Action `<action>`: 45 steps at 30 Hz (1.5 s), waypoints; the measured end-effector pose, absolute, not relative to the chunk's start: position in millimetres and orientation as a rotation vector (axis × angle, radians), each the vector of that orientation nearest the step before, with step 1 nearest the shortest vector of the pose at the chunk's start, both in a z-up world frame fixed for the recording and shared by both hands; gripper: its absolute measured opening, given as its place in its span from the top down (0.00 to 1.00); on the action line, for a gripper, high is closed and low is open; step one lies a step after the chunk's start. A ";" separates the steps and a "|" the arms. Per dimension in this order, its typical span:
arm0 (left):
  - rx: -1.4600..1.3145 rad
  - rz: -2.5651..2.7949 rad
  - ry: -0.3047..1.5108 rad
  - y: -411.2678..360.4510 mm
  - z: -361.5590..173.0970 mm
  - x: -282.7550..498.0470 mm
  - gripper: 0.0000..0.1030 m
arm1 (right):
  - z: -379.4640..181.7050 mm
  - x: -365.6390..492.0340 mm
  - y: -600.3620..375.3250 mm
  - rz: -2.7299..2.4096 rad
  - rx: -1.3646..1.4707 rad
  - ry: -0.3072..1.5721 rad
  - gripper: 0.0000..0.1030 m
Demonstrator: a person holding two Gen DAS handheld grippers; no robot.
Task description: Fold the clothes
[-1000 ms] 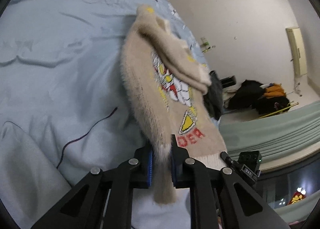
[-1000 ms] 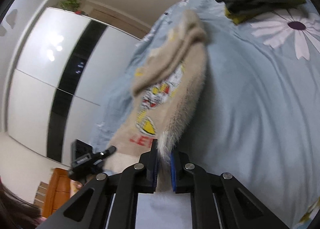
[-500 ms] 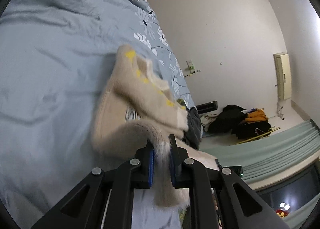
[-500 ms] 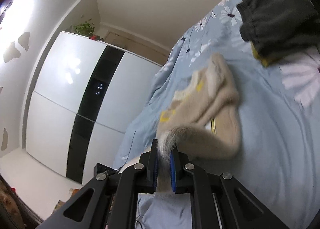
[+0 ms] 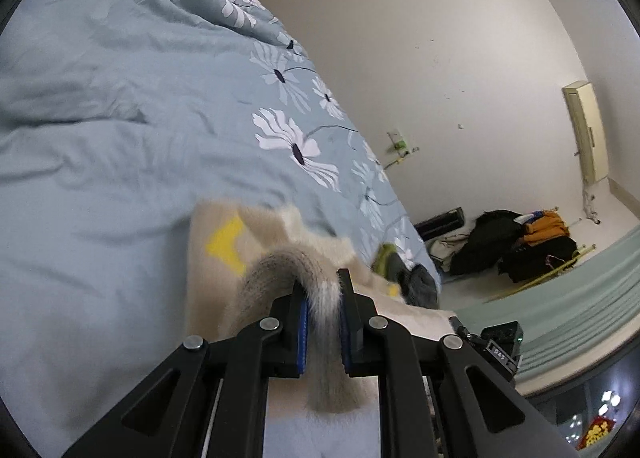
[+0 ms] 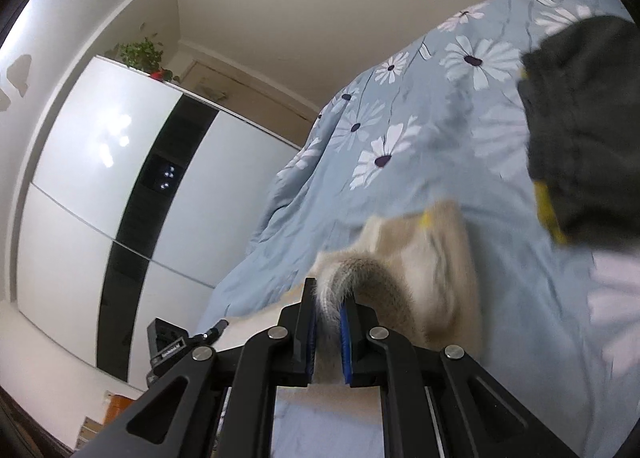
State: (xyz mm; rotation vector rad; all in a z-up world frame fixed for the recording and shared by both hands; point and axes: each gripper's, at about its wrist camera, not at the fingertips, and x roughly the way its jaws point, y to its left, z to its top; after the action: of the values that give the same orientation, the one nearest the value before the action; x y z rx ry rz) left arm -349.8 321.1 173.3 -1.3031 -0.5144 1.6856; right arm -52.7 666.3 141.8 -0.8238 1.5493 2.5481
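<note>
A fuzzy beige sweater (image 5: pixel 224 258) with yellow marks lies on the light blue floral bedspread (image 5: pixel 120 138). My left gripper (image 5: pixel 323 298) is shut on the sweater's hem edge, which arches over from the jaws onto the rest of the garment. My right gripper (image 6: pixel 329 300) is shut on the other end of the same hem; the sweater (image 6: pixel 432 270) is doubled over in front of it. Both grippers are low over the bed.
A dark grey garment (image 6: pixel 584 138) with yellow trim lies on the bed right of the sweater, also seen in the left wrist view (image 5: pixel 416 278). A white and black wardrobe (image 6: pixel 120 198) stands left. Clothes pile (image 5: pixel 520 242) on the floor.
Both grippers have carried the hem forward and down over the sweater, folding it in half. The printed front is now hidden under the fold, and the views tilted up along the bed.
</note>
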 end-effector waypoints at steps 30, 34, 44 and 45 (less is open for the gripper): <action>-1.312 1.748 -0.233 358.9 163.9 -346.4 0.52 | 151.1 -112.2 667.7 2.587 -0.989 1.234 0.59; -1.368 1.794 -0.178 365.4 139.4 -353.0 0.54 | 133.5 -119.1 664.6 2.565 -1.059 1.148 0.62; -1.350 1.813 -0.226 345.4 149.4 -347.2 0.55 | 126.4 -95.3 663.5 2.532 -1.062 1.101 0.61; -1.339 1.834 -0.233 337.3 151.1 -347.3 0.54 | 126.8 -90.4 664.3 2.527 -1.054 1.108 0.61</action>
State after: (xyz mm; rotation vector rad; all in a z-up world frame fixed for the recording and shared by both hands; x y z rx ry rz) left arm -347.3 337.3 151.1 -1.3386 -0.2331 1.8341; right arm -90.4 664.3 126.8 -1.0545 1.1076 2.5269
